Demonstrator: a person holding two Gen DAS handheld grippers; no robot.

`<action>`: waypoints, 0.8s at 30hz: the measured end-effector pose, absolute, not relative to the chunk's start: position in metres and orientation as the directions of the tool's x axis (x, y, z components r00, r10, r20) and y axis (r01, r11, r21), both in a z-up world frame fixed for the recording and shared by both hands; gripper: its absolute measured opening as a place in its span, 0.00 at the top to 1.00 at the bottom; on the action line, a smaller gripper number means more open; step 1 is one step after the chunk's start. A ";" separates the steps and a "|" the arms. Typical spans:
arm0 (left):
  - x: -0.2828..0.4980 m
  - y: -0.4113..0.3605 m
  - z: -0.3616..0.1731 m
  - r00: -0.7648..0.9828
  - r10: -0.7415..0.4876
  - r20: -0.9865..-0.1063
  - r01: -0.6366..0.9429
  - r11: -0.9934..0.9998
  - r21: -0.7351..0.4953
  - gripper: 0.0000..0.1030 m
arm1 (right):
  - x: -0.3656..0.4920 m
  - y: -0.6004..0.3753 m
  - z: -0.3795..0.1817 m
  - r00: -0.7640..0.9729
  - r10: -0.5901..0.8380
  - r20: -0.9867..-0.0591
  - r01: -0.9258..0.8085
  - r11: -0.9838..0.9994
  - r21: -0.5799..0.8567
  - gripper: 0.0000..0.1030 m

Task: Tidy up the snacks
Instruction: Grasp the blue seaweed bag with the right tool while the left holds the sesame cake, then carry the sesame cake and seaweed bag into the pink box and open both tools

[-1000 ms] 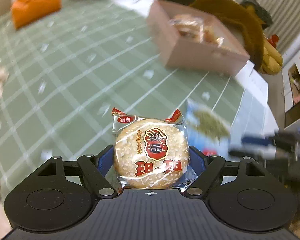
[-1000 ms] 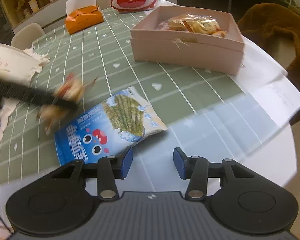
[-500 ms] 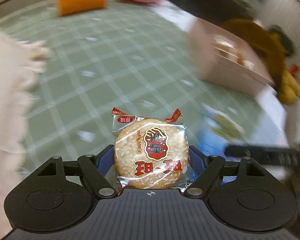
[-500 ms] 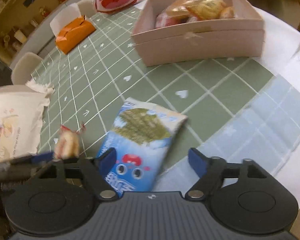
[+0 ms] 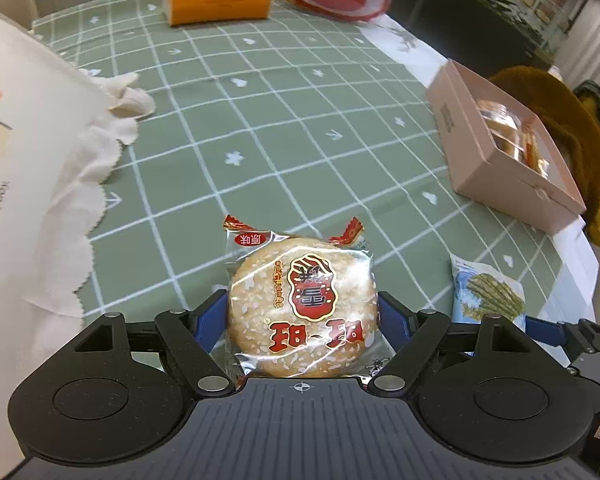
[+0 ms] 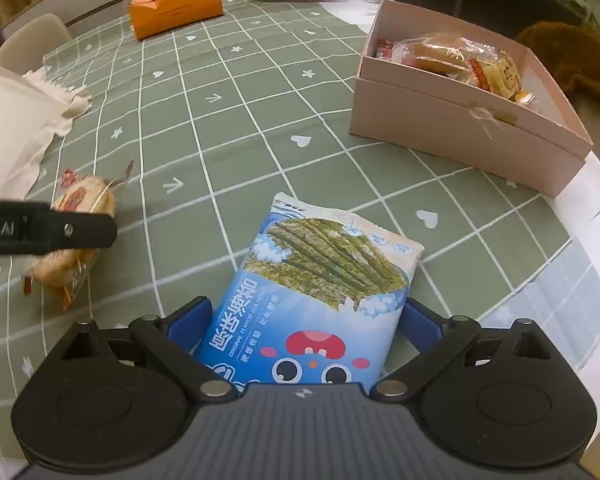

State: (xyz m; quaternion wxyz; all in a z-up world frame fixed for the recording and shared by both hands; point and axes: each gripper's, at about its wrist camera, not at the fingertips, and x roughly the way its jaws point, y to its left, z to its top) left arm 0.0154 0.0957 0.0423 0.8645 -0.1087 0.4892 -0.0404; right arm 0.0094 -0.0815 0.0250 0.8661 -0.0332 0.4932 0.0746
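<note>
Since a second ago I've brought my right gripper (image 6: 304, 320) forward over the blue seaweed snack bag (image 6: 320, 300); its blue fingers now flank the bag's near end, whether they grip I cannot tell. My left gripper (image 5: 302, 320) stays clamped on the wrapped rice cracker (image 5: 302, 304), held above the green checked tablecloth (image 5: 280, 140). The pink box (image 6: 460, 128) of snacks sits far right. An orange packet (image 6: 176, 4) lies at the far edge.
</note>
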 end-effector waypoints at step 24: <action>0.083 -0.035 0.200 0.673 -0.502 -0.544 0.448 0.861 -0.240 0.19 | 0.017 -0.246 0.244 0.877 0.052 -0.477 -0.067 0.998 -0.015 0.18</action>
